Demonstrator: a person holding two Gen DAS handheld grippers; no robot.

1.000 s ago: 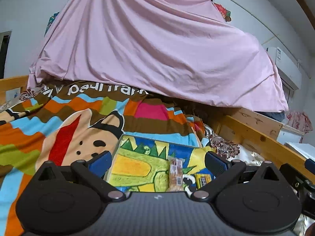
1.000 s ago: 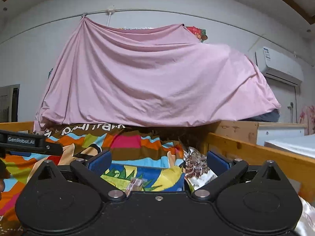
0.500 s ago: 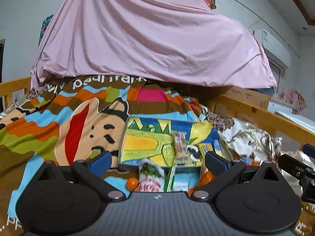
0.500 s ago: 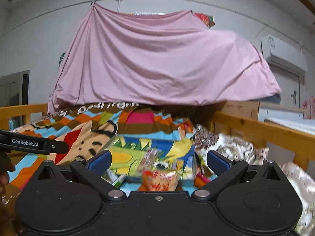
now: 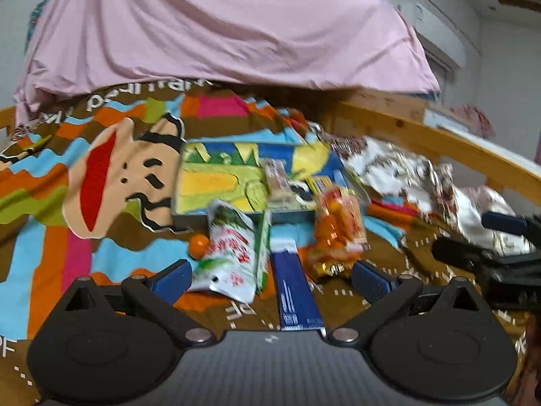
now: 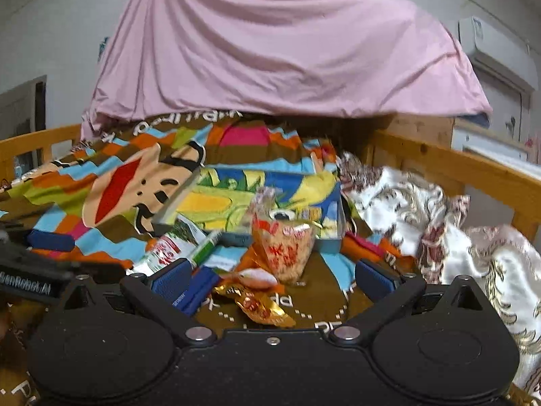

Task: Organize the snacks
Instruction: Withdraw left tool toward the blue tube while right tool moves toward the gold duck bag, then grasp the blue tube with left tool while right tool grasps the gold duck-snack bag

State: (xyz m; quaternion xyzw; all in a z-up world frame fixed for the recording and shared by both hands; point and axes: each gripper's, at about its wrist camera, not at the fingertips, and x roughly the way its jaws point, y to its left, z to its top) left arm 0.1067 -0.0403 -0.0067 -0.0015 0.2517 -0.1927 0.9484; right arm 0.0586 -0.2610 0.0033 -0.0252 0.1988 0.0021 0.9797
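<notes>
A bed (image 5: 50,203) covered by a bright cartoon blanket fills both views, with a pink sheet (image 5: 219,23) draped across the far end at twelve o'clock. A shallow tray (image 5: 216,182) with a corn picture lies flat in the middle of the blanket and holds a few small wrapped bars (image 5: 277,179).

Loose snacks lie on the blanket at the tray's near edge. From nine to three o'clock in the left view: a small orange ball (image 5: 198,245), a white and green pouch (image 5: 230,253), a thin green stick pack (image 5: 263,247), a long blue packet (image 5: 294,291), and an orange bag (image 5: 341,223) leaning on the tray's corner. A gold candy wrapper (image 6: 260,302) lies nearest the right gripper.

The left gripper (image 5: 268,275) hangs low over the pouch and blue packet, fingers (image 5: 170,279) spread wide, holding nothing. The right gripper (image 6: 272,279) is likewise wide open and empty, above the gold wrapper and orange bag.

The step in hand appears to be the approach for a first pick. It would likely go best taking one packet at a time, closing across a narrow width. Soft bedding gives way, so press lightly.
</notes>
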